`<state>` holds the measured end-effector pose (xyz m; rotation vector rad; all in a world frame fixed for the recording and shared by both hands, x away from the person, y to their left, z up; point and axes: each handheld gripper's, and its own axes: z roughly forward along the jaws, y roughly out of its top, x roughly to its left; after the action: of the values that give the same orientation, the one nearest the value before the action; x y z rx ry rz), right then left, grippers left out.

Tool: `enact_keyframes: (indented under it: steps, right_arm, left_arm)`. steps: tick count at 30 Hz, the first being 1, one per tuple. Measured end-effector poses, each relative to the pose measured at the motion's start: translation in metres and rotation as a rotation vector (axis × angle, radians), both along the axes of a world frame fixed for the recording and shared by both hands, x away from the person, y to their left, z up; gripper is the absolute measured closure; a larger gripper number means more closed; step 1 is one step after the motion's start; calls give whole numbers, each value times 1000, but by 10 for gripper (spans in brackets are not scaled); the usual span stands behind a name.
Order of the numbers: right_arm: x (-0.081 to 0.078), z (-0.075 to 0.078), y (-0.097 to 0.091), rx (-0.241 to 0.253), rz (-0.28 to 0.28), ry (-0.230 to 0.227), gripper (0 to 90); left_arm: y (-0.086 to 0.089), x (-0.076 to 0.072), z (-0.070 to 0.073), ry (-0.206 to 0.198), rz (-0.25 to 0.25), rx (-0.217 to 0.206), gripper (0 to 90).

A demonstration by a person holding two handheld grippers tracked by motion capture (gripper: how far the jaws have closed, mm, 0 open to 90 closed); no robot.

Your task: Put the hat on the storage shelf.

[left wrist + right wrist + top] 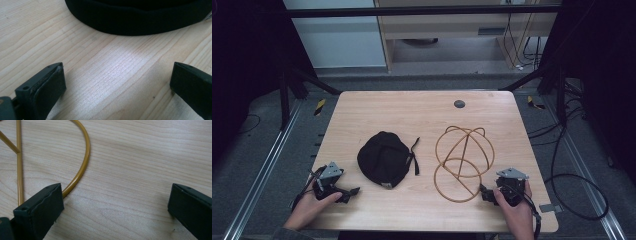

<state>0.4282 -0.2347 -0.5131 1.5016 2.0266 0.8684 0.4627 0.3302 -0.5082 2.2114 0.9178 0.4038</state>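
A black cap [383, 158] with a strap lies left of the table's middle; its rim [140, 20] crosses the top of the left gripper view. A gold wire frame [463, 155] of rings and arcs lies to its right, and one ring [82, 162] curves past the right gripper's jaws. My left gripper [349, 192] rests near the front left edge, pointing toward the cap, jaws wide open over bare wood [117, 85]. My right gripper [484, 192] sits at the front right, beside the frame's lower ring, open with nothing between its jaws [116, 207].
The wooden table [422, 112] has a round grey cable cap [459, 104] near its far edge. Black cables [572, 185] trail on the floor to the right. Metal rails run along both sides of the table.
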Motion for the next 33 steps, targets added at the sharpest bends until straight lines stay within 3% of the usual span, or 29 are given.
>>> enact_keyframes:
  steps: [6, 9, 16, 19, 20, 26, 29, 33]
  right_arm:
    - [0, 0, 0, 1, 0, 0, 4]
    - [0, 0, -1, -1, 1, -1, 5]
    - [-2, 0, -2, 4, 8, 3, 4]
    - [-4, 0, -5, 0, 29, -1, 5]
    - [-4, 0, -6, -1, 31, -1, 5]
    - [-3, 0, -7, 1, 38, -2, 4]
    - [-3, -1, -7, -3, 38, -4, 5]
    - [-3, -1, -8, -8, 45, -6, 5]
  left_arm:
    - [1, 2, 1, 7, -5, 4, 6]
    - [-1, 4, 6, 21, -20, -16, 32]
    - [-15, 5, 30, 13, -67, 6, 30]
    - [-27, 12, 45, 42, -104, 48, 31]
    - [-29, 14, 49, 34, -110, 63, 33]
    - [-36, 30, 74, 41, -117, 79, 36]
    - [-45, 39, 98, 23, -118, 48, 45]
    - [-63, 46, 121, -16, -137, 105, 45]
